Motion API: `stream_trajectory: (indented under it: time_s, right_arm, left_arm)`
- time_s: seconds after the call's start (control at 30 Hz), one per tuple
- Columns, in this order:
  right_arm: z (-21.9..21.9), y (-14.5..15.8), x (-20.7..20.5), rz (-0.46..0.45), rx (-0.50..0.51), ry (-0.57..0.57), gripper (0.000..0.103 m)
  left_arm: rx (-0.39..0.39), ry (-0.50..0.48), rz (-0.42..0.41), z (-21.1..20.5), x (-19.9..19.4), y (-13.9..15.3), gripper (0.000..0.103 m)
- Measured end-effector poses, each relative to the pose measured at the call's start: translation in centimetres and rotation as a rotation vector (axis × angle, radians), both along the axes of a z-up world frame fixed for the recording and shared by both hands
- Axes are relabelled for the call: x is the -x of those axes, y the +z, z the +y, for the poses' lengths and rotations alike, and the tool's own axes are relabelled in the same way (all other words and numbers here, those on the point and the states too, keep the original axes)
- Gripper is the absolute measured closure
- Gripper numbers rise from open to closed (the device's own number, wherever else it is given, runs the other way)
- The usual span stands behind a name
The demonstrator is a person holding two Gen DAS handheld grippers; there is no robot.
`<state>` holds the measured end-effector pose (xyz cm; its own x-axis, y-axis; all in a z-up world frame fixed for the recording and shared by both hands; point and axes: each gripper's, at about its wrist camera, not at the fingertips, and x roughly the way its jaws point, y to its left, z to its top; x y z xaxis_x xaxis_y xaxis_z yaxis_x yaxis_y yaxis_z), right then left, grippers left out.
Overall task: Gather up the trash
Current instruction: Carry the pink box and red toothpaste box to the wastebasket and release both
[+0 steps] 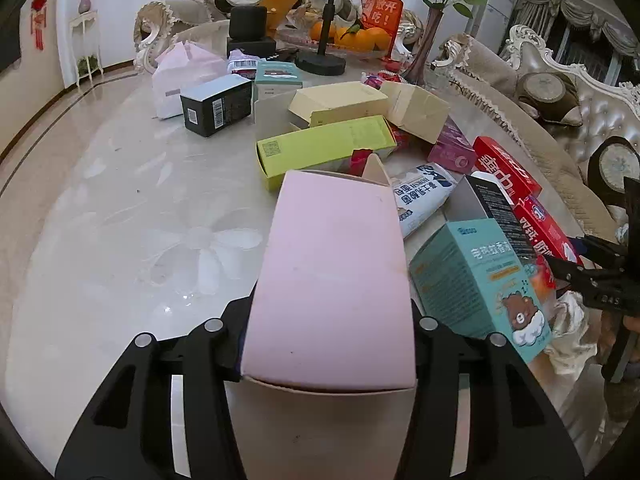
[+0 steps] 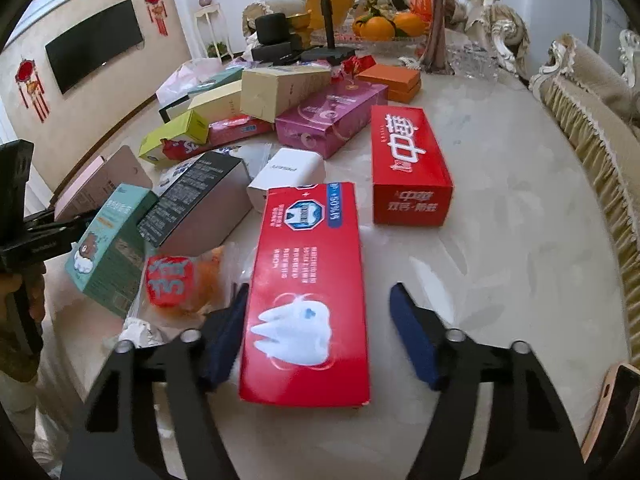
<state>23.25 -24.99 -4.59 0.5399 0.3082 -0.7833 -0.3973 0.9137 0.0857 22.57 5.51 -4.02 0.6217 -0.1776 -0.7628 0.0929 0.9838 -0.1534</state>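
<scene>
The pink box point(image 1: 332, 280), light and easily crushed, sits clamped between the left gripper point(image 1: 330, 340) pads by its long sides, while the red toothpaste box point(image 2: 308, 292) lies between the right gripper point(image 2: 320, 336) pads, not yet squeezed.
</scene>
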Motion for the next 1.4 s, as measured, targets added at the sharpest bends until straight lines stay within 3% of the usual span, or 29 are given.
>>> stream_trajectory:
  time_s: [0.03, 0.17, 0.37, 0.47, 0.57, 0.63, 0.73, 0.8, 0.87, 0.97, 1.1, 1.17, 1.2, 1.23, 1.3, 1.4]
  right_arm:
    - [-0.1, 0.1, -0.1, 0.011, -0.023, 0.001, 0.058]
    - [-1.1, 1.5, 0.8, -0.026, -0.09, -0.037, 0.058]
    - [-3.5, 5.6, 3.5, -0.073, -0.274, -0.036, 0.058]
    - [-3.0, 7.9, 8.9, -0.105, -0.335, 0.068, 0.058]
    - [-2.2, 8.0, 14.6, -0.071, -0.355, 0.162, 0.058]
    - [-1.7, 6.3, 18.6, 0.014, -0.389, 0.224, 0.058]
    - [-0.1, 1.2, 22.2, 0.193, -0.371, 0.259, 0.058]
    - [1.2, -3.0, 22.3, 0.3, -0.306, 0.225, 0.058]
    - [2.2, -6.1, 21.6, 0.348, -0.226, 0.183, 0.058]
    - [4.0, -10.4, 19.4, 0.411, -0.12, 0.163, 0.058]
    - [5.6, -13.8, 16.7, 0.426, -0.037, 0.148, 0.057]
    - [5.8, -14.5, 15.9, 0.405, -0.002, 0.119, 0.047]
    - [5.9, -14.7, 15.6, 0.4, 0.014, 0.111, 0.034]
    - [5.8, -14.7, 15.6, 0.395, 0.02, 0.101, 0.027]
    - [5.4, -14.3, 15.8, 0.391, 0.02, 0.096, 0.027]
    - [4.3, -13.1, 17.4, 0.372, 0.037, 0.106, 0.027]
  left_arm:
    - [0.003, 0.005, 0.0, 0.0, 0.0, 0.0, 0.053]
    - [0.014, 0.047, -0.012, 0.6, 0.8, 0.3, 0.054]
    - [0.079, 0.067, -0.127, 2.3, 5.8, 4.5, 0.054]
    - [0.077, 0.006, -0.171, 1.2, 10.8, 6.6, 0.053]
    - [0.049, -0.073, -0.17, -0.7, 16.8, 6.6, 0.053]
    - [0.065, -0.112, -0.121, -1.7, 20.2, 5.5, 0.053]
    - [0.136, -0.164, 0.062, -3.5, 23.3, 0.9, 0.053]
    - [0.149, -0.164, 0.175, -4.6, 23.4, -2.9, 0.053]
    - [0.172, -0.159, 0.285, -5.6, 22.1, -6.9, 0.053]
    - [0.181, -0.149, 0.382, -6.3, 19.7, -10.9, 0.053]
    - [0.147, -0.122, 0.442, -6.6, 17.3, -13.8, 0.049]
    - [0.162, -0.105, 0.471, -6.7, 16.6, -14.9, 0.026]
    - [0.156, -0.089, 0.483, -6.6, 16.3, -15.3, 0.01]
    - [0.137, -0.075, 0.479, -6.5, 16.2, -15.6, 0.008]
    - [0.119, -0.056, 0.439, -6.0, 16.9, -15.5, 0.008]
    - [0.168, -0.031, 0.372, -4.7, 17.9, -14.1, 0.008]
